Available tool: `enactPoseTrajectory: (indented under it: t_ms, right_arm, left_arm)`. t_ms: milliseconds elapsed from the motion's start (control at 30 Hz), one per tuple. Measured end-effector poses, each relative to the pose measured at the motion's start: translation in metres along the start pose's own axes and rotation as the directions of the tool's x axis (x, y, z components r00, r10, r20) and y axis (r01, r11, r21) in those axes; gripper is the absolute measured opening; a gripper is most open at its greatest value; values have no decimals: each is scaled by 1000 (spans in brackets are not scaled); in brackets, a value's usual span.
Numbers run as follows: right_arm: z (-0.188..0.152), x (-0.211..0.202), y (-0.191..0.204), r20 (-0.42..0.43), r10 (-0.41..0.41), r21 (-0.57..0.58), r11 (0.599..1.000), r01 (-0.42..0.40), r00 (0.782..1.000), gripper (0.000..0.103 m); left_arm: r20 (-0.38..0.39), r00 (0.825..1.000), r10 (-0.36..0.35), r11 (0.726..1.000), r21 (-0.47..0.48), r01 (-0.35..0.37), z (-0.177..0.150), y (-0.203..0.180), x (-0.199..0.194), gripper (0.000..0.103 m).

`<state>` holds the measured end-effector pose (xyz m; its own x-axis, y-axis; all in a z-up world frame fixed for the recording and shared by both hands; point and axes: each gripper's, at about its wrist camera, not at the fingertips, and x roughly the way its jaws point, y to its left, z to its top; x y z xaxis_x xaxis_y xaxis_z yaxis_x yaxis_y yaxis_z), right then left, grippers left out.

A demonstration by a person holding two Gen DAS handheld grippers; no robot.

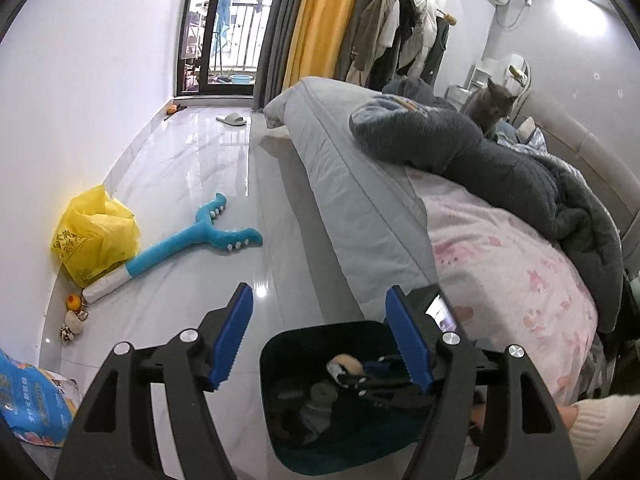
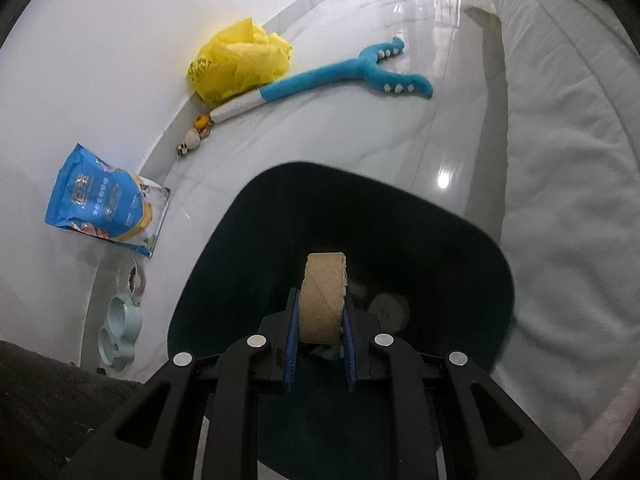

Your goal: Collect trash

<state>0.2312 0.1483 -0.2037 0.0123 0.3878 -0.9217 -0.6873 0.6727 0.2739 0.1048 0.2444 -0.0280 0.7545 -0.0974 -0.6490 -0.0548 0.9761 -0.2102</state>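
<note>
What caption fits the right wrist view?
Right claw shut on a cardboard tube, held over the open dark bin beside the bed.

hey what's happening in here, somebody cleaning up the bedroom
A person holding a gripper in each hand is collecting trash. The right gripper is shut on a brown cardboard tape roll, held over the dark bin beside the bed. The left gripper is open and empty above the same bin. A yellow plastic bag lies by the wall.

Home bedrm: bed [image 1: 360, 200] w/ duvet, clothes rack [image 1: 404, 36] (cat [image 1: 490, 106] on bed).
</note>
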Motion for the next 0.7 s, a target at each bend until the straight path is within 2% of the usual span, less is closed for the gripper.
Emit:
enactPoseTrajectory:
  t_ms: [67, 133, 167, 200, 400, 567, 700]
  right_arm:
    - [-1, 4, 2, -20, -6, 3, 1000, 6, 1000, 20]
    - [-2, 4, 4, -29, -19, -2, 1000, 19, 999, 29]
    - [-1, 3, 5, -30, -21, -2, 1000, 21, 999, 47]
    - [-1, 1, 7, -23, -23, -1, 1000, 23, 999, 54]
    - [1, -17, 10, 18, -39, -13, 999, 39, 999, 54]
    - [1, -48, 8, 86, -43, -9, 999, 44, 995, 55]
    - [-4, -78, 3, 147, -61, -1, 998, 62, 987, 61]
  left_arm:
    - [3, 1000, -8, 1000, -14, 8, 3, 1, -2, 72]
    - [10, 1000, -13, 1000, -25, 13, 6, 2, -4, 72]
    - [13, 1000, -15, 999, -30, 16, 7, 2, -5, 73]
    - [16, 1000, -17, 999, -32, 17, 8, 2, -6, 73]
    - [39, 999, -6, 1000, -30, 7, 15, -6, -13, 75]
    - [62, 998, -2, 1000, -6, 2, 22, -18, -17, 76]
    - [54, 998, 26, 999, 31, -28, 20, -28, -11, 77]
